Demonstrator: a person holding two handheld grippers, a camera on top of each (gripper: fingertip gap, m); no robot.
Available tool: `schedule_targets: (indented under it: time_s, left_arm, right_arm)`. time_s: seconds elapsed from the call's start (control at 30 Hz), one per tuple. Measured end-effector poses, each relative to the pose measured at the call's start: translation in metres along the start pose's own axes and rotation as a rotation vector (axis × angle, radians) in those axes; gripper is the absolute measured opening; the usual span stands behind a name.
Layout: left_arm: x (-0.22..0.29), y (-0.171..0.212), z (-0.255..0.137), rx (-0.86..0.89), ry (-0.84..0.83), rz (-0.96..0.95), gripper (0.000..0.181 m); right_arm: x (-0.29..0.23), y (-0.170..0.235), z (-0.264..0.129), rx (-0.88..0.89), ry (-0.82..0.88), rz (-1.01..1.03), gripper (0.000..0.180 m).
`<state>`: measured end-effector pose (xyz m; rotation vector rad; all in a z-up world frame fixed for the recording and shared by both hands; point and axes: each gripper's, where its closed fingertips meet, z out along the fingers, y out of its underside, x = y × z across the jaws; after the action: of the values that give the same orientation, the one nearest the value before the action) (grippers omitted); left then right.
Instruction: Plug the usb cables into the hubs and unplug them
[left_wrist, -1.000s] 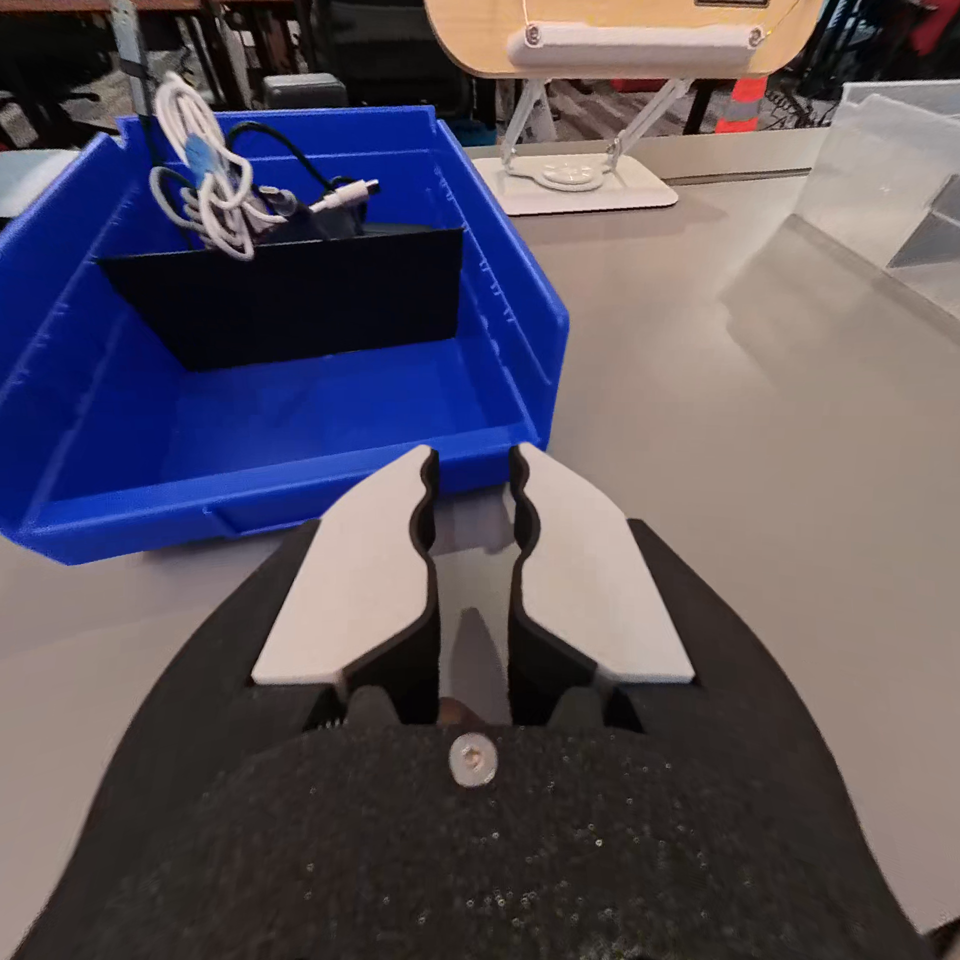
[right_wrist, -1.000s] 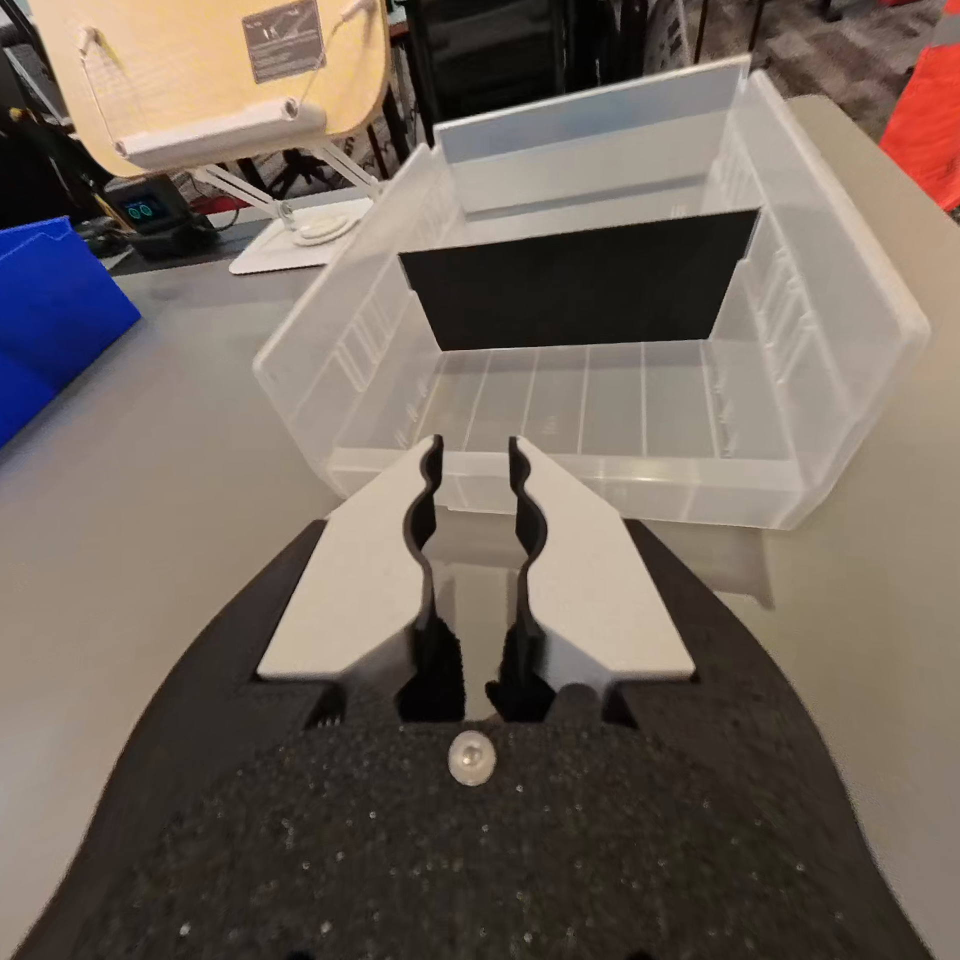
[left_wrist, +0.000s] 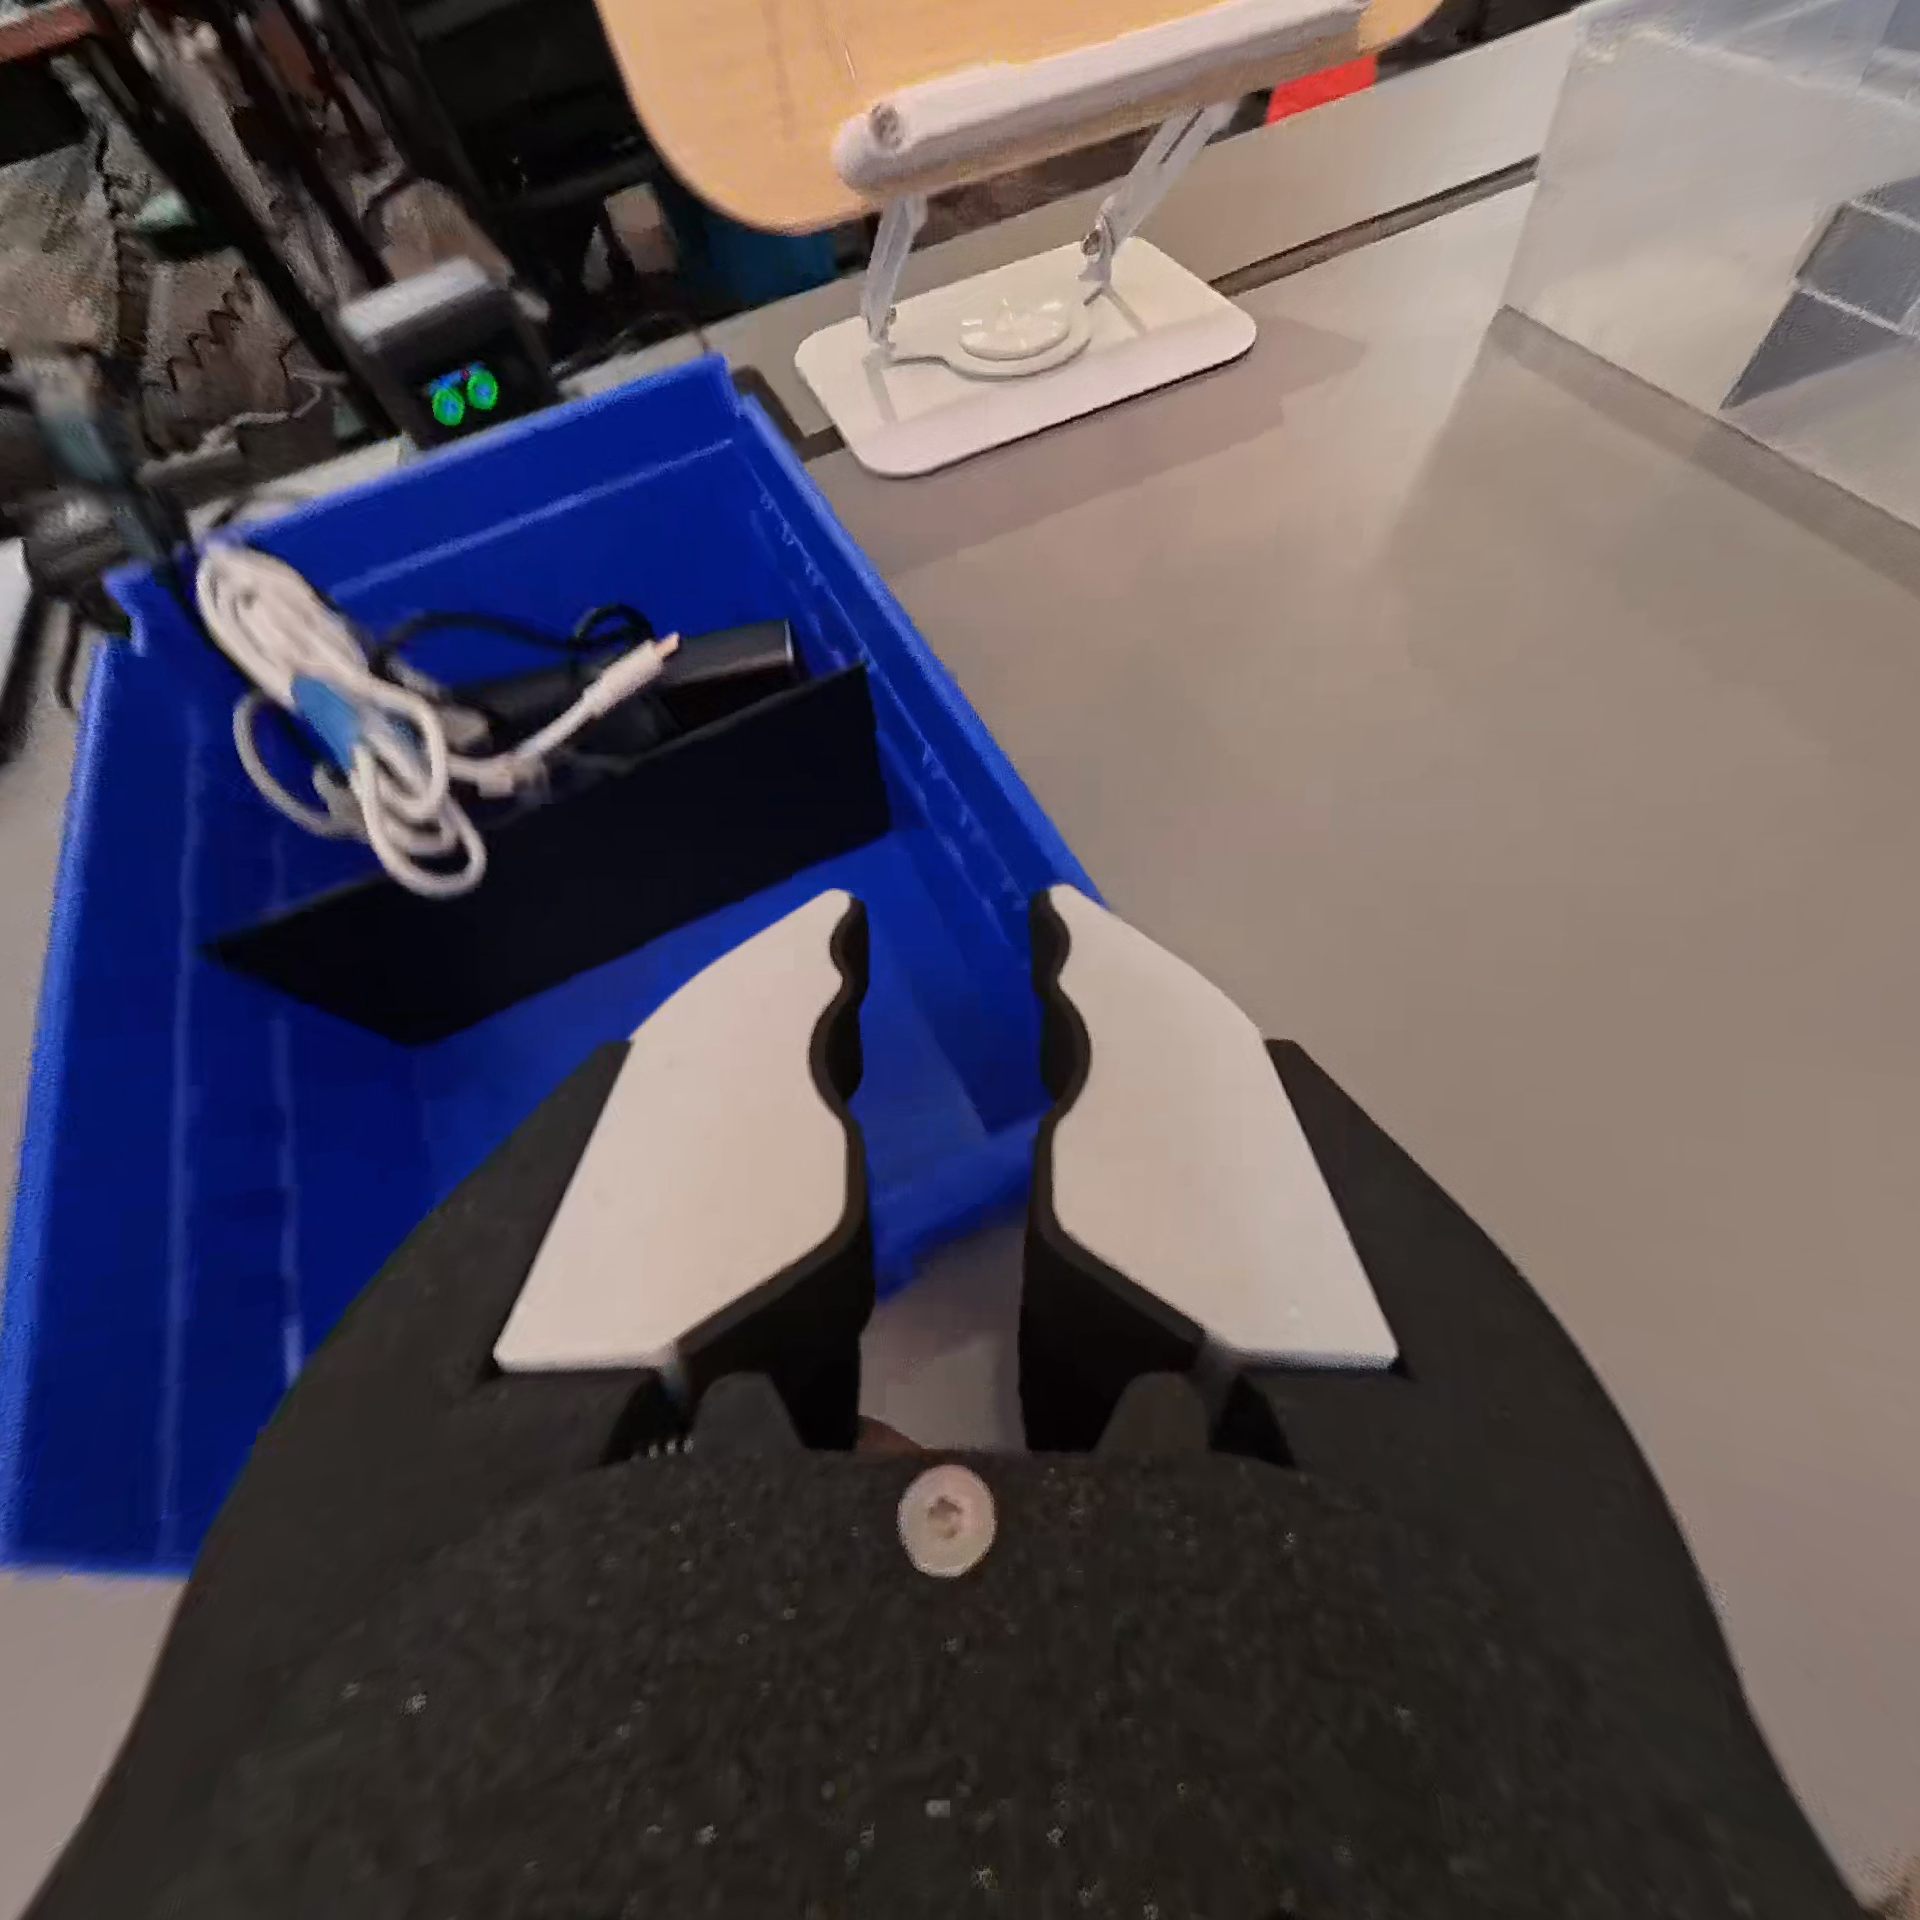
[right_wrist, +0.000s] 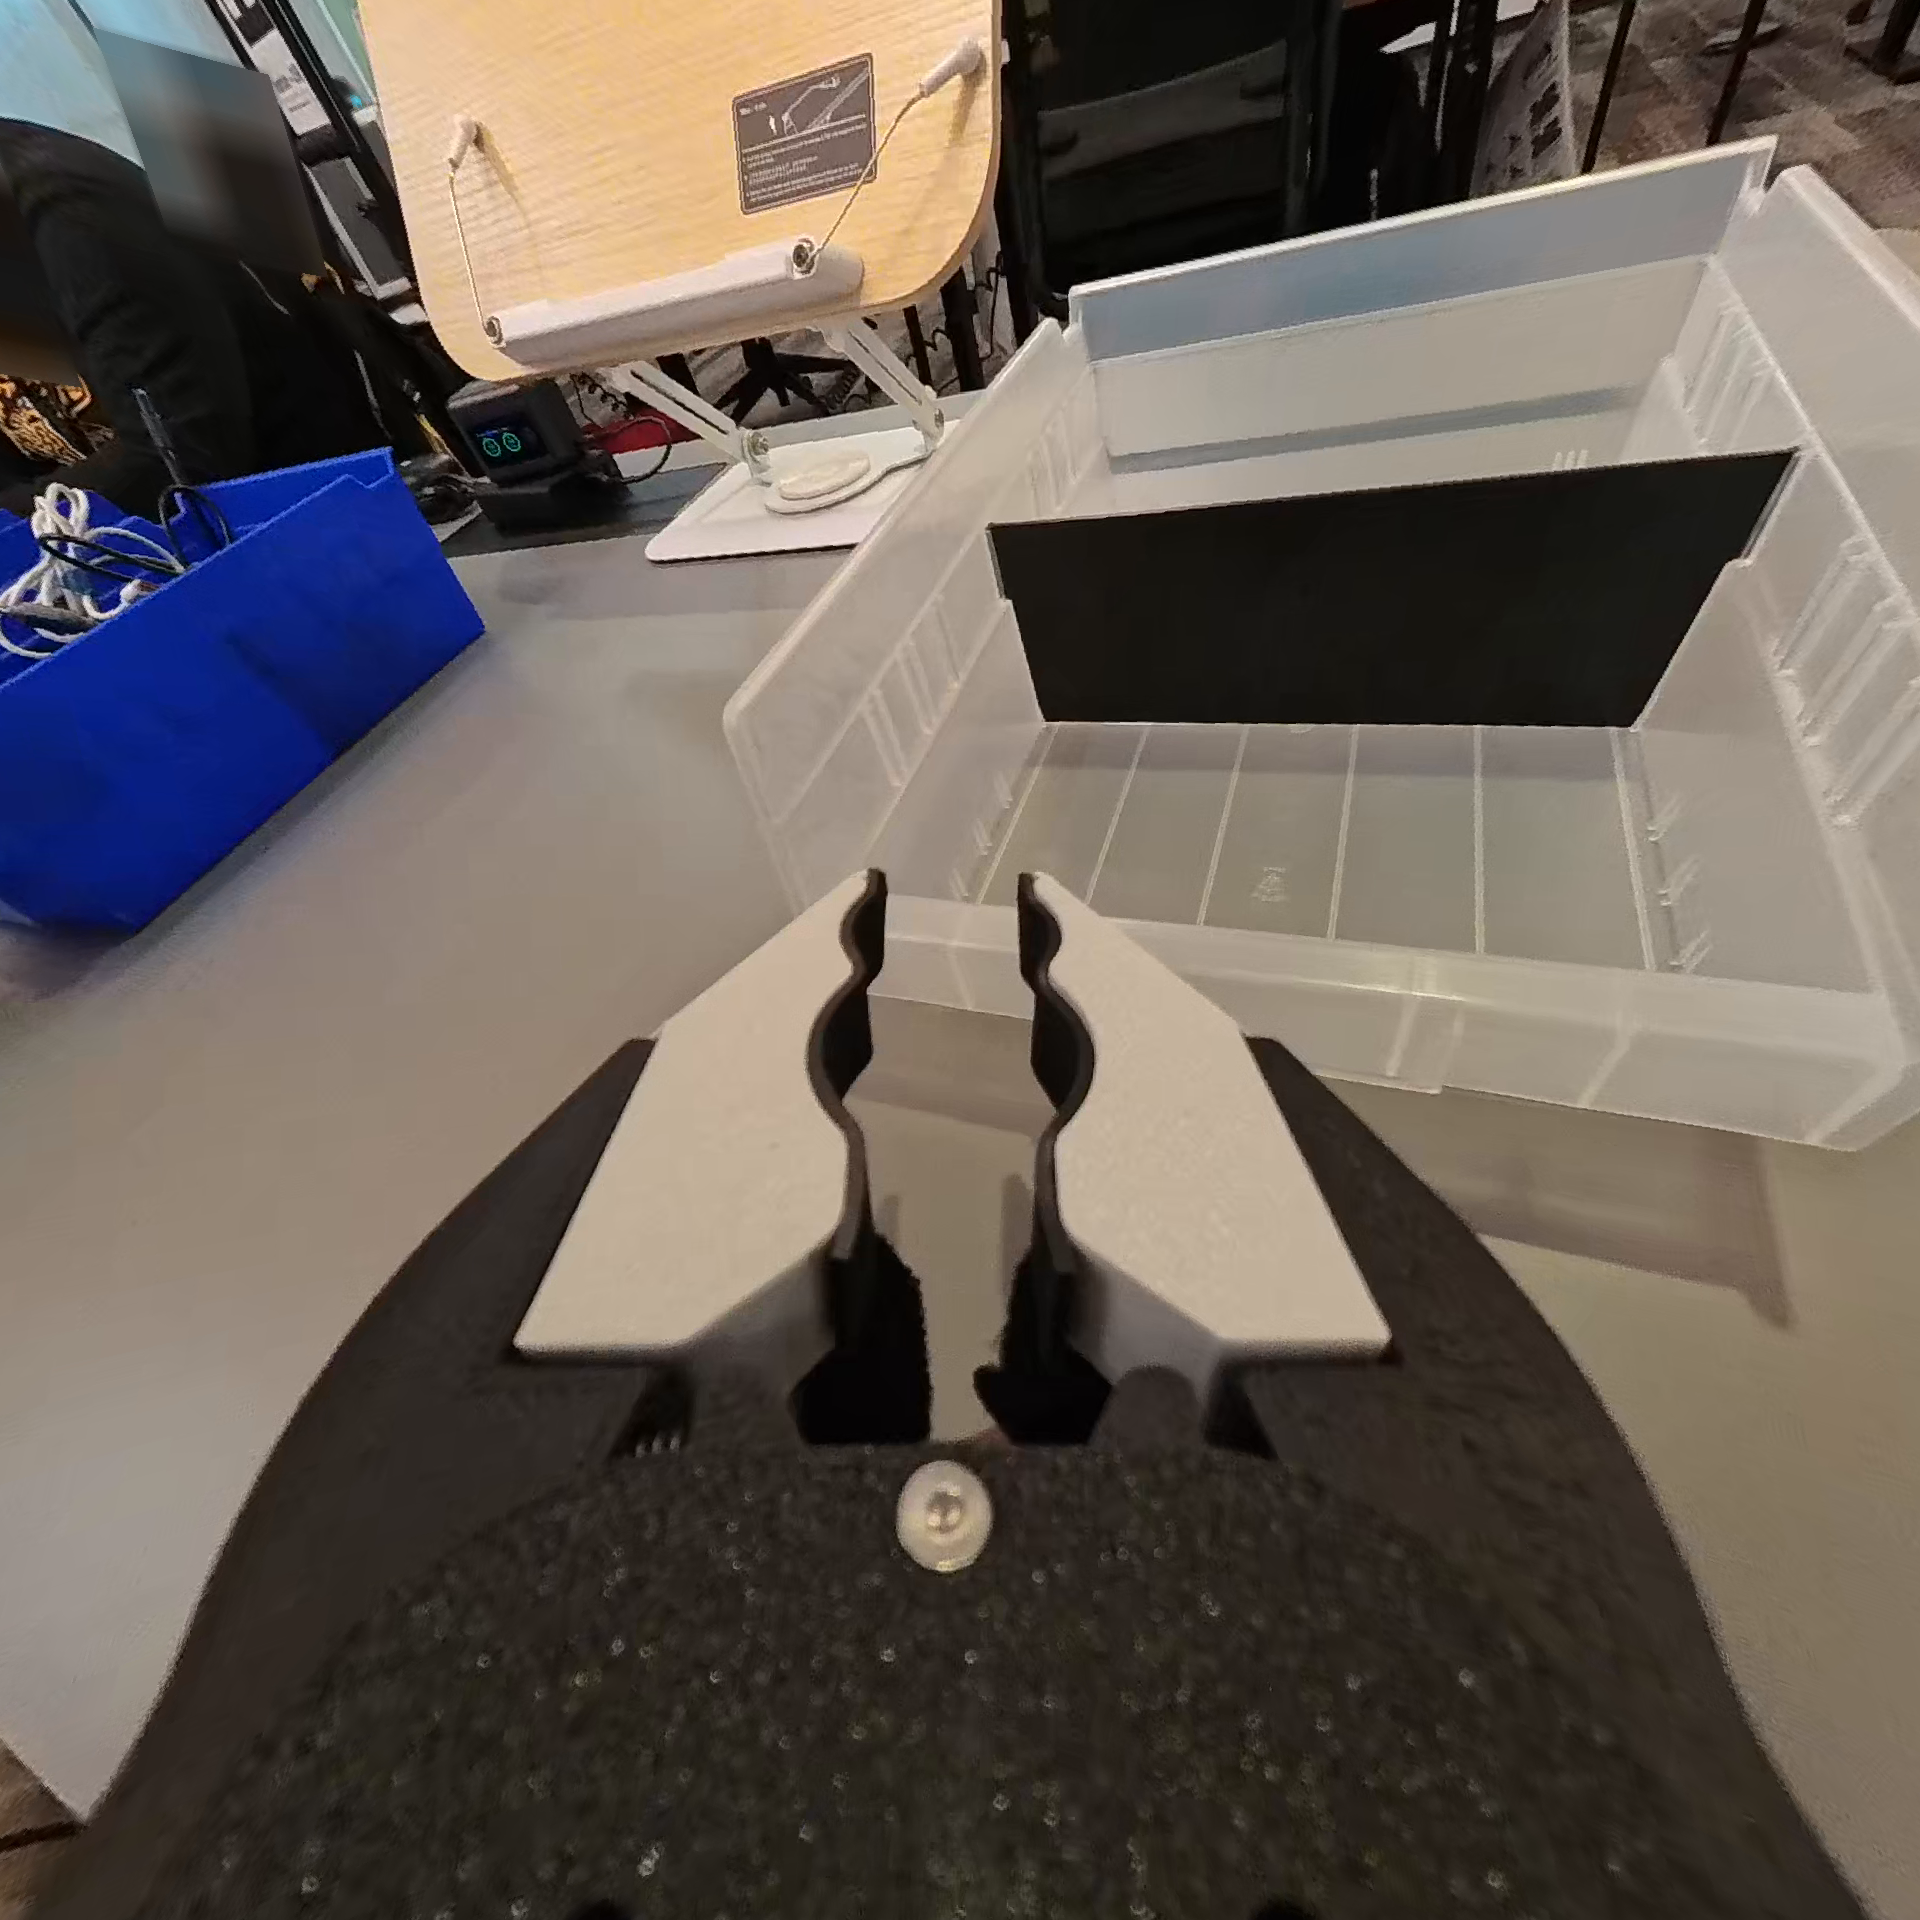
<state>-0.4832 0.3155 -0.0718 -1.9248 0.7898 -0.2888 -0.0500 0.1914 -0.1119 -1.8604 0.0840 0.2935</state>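
**Both grippers empty above the table, cables in the blue bin**

At the far left, a blue bin (left_wrist: 145, 1195) was seen on the grey table (left_wrist: 1455, 831). Behind its black divider (left_wrist: 623, 883), a white cable bundle (left_wrist: 343, 727) lay tangled with black cables (left_wrist: 499, 634) and what was probably a dark hub (left_wrist: 727, 655), though blur made this uncertain. The left gripper (left_wrist: 945, 914) was held over the bin's near right corner, fingers parted and nothing between them. A wooden stand (right_wrist: 675, 187) was placed behind. Further right, the right gripper (right_wrist: 951, 883) was poised before a clear bin (right_wrist: 1558, 987), its fingers likewise apart and empty.
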Motion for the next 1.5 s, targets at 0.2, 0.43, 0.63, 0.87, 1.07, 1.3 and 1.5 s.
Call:
schedule_targets:
  time_s: [0.2, 0.43, 0.63, 0.87, 1.07, 1.3, 1.5]
  left_arm:
    - [-0.044, -0.038, 0.047, -0.205, 0.067, 0.480, 0.033]
    - [-0.084, -0.044, 0.121, -0.630, 0.434, 0.731, 0.036]
    - [-0.097, 0.010, 0.166, -0.941, 0.539, 0.920, 0.044]
    - [-0.102, 0.040, 0.177, -1.045, 0.605, 1.010, 0.034]
    - [-0.108, 0.001, 0.172, -0.857, 0.578, 0.967, 0.031]
    - [-0.135, -0.105, 0.135, -0.413, 0.470, 0.672, 0.030]
    - [-0.171, -0.186, 0.091, -0.056, 0.299, 0.490, 0.029]
  right_arm:
    - [-0.001, 0.002, 0.003, -0.012, -0.023, 0.030, 0.024]
    - [-0.005, 0.005, 0.010, -0.035, -0.062, 0.095, 0.025]
    - [-0.001, 0.008, 0.012, -0.049, -0.053, 0.088, 0.025]
    - [0.012, 0.012, 0.009, -0.065, -0.037, 0.126, 0.025]
    - [0.012, 0.014, 0.008, -0.070, -0.043, 0.137, 0.025]
    - [-0.002, 0.011, 0.009, -0.062, -0.083, 0.133, 0.025]
    - [-0.013, 0.010, 0.012, -0.062, -0.100, 0.104, 0.024]
